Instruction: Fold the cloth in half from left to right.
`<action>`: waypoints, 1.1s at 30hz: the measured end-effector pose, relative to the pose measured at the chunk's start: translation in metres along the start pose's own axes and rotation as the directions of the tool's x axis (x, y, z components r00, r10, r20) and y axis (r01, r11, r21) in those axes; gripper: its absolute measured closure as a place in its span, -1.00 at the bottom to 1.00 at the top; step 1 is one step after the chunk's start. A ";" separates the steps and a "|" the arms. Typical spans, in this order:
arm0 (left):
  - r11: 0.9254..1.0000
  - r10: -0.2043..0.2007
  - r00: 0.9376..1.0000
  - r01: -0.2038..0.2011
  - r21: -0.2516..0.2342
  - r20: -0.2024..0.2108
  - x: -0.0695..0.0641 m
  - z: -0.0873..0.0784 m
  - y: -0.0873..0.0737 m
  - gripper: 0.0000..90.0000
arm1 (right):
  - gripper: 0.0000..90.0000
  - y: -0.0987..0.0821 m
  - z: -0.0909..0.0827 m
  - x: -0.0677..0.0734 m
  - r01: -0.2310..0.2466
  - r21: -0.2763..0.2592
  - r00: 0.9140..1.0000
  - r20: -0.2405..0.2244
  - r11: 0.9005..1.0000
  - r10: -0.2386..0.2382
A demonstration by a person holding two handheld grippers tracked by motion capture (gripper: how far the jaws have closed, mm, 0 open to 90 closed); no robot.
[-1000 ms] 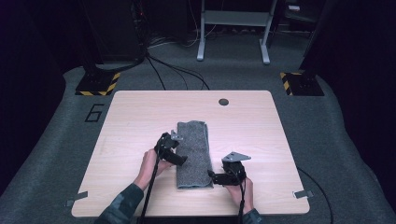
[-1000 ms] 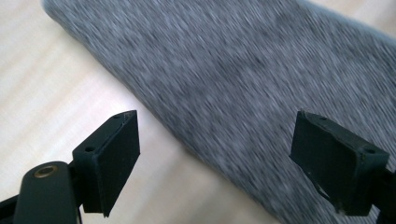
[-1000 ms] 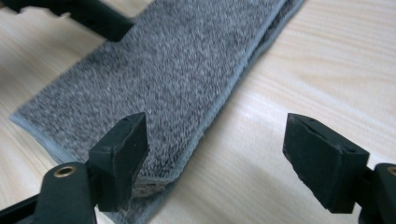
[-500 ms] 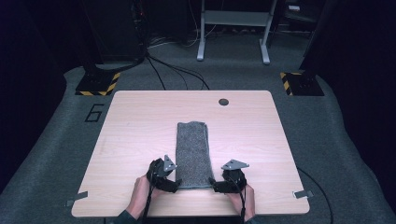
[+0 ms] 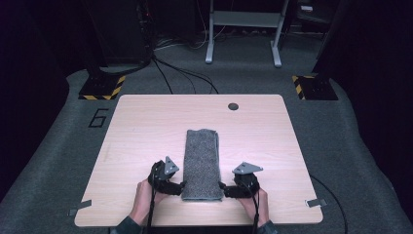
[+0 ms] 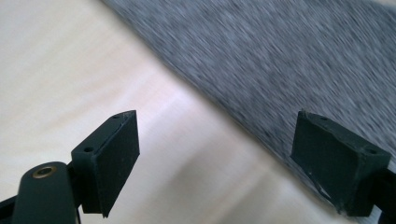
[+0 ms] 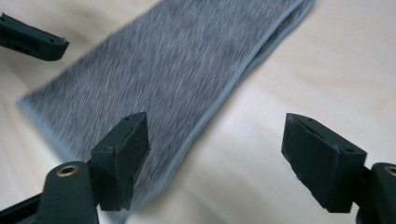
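Folded towel [image 5: 201, 163]: grey, nubby knit, a long narrow rectangle with layered edges along one long side, lying flat at the middle of the desk's near half. Desk [image 5: 146, 126]: pale wood-grain top, rounded corners, with a small dark round cap [image 5: 233, 106] near the far edge. Left hand-held gripper [image 5: 181, 185]: black blocky jaws spread wide, empty, at the towel's near left corner. Right hand-held gripper [image 5: 221, 187]: likewise released, at the near right corner.
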State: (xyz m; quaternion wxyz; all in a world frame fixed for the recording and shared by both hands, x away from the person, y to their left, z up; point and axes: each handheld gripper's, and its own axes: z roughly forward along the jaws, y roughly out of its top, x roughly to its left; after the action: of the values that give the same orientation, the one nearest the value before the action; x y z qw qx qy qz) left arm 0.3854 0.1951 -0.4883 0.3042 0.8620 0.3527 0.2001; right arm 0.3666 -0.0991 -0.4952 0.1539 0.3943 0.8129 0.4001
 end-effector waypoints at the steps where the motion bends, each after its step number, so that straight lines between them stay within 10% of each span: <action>1: 1.000 -0.010 1.000 0.010 -0.003 -0.002 0.004 0.002 0.004 -0.67 | -0.50 0.008 0.003 -0.004 0.012 0.000 1.000 0.004 1.000 -0.012; 10: 0.995 -0.098 0.990 0.099 0.008 -0.101 0.056 0.051 0.045 -0.65 | -0.58 0.060 0.065 -0.029 0.037 0.088 0.994 0.103 0.995 -0.046; 17: 0.992 -0.101 0.989 0.108 0.061 -0.109 0.057 0.075 0.052 -0.64 | -0.59 0.061 0.096 -0.043 0.011 0.165 0.990 0.140 0.986 -0.034; 28: 0.994 -0.067 0.996 0.072 0.081 -0.060 0.026 0.067 0.036 -0.64 | -0.59 0.040 0.075 -0.040 0.025 0.175 0.989 0.138 0.984 -0.050; 33: 0.994 -0.087 0.996 0.089 0.060 -0.036 0.038 0.062 0.040 -0.65 | -0.59 0.039 0.067 -0.042 0.008 0.159 0.994 0.105 0.987 -0.025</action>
State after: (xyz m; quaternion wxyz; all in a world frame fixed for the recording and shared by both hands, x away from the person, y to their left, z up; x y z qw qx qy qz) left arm 0.4647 0.1761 -0.5023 0.2804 0.8510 0.4015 0.1898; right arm 0.4518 -0.0811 -0.5104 0.1686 0.4194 0.8360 0.3112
